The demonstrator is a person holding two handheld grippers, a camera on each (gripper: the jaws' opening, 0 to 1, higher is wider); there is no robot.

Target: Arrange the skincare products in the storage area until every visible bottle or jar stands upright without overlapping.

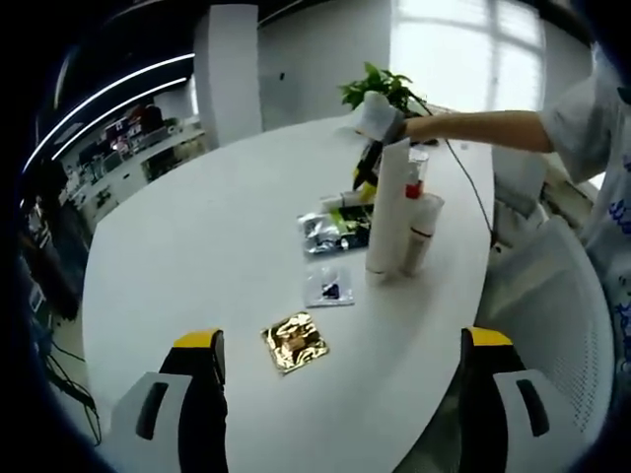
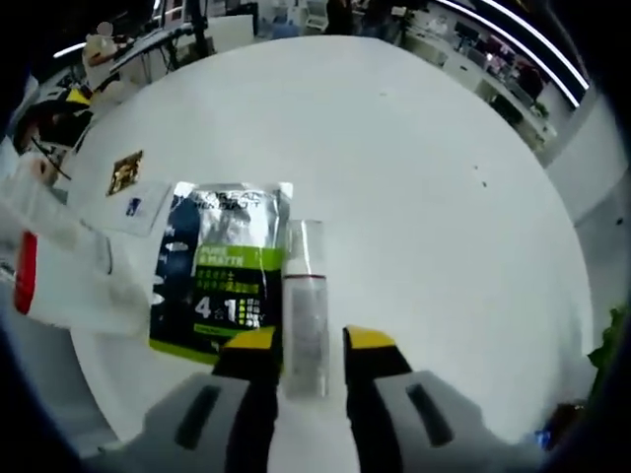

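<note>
right gripper (image 2: 311, 345): yellow-tipped jaws closed around a clear-capped bottle (image 2: 305, 310) lying flat on the white table (image 2: 414, 177), just beside a green-and-dark sachet (image 2: 222, 266) | left gripper (image 1: 340, 345): jaws wide apart, holding nothing, over the table edge | gold foil packet (image 1: 294, 342) between them | two white tubes (image 1: 389, 207) upright.

Each claw has black jaws capped with yellow tips, set on pale grey housings with dark oval slots: the left claw (image 1: 340, 357) and the right claw (image 2: 308, 347). The person wears a white glove (image 1: 378, 113) and a white short-sleeved shirt (image 1: 582, 118) with blue print.
</note>
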